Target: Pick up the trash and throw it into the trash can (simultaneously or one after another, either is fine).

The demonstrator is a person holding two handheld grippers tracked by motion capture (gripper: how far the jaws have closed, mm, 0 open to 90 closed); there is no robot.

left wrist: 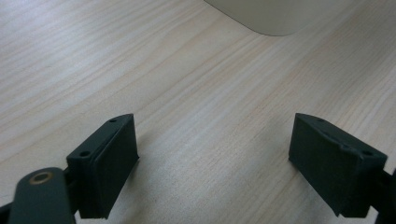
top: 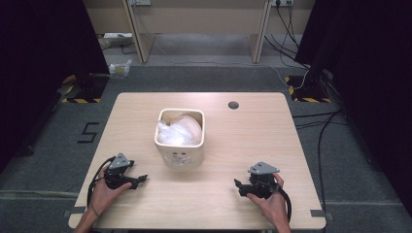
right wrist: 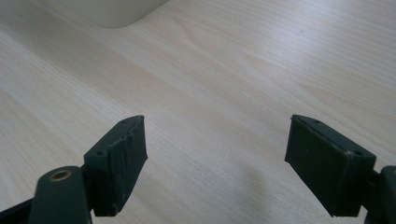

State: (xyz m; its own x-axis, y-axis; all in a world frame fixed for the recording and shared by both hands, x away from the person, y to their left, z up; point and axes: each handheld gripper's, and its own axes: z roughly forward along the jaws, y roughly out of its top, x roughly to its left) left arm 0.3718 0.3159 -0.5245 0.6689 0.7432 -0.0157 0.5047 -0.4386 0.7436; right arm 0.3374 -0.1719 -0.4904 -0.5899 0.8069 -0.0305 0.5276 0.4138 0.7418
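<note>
Between two wide-spread tools, left (top: 141, 180) and right (top: 236, 183), a cream bin (top: 180, 138), farther back on the table (top: 252, 141).

The table (top: 243, 145) is light wood with fine grain; the bin (top: 180, 145) is cream, its bag (top: 179, 130) white; both grippers (top: 141, 179) (top: 237, 184) are black.
</note>
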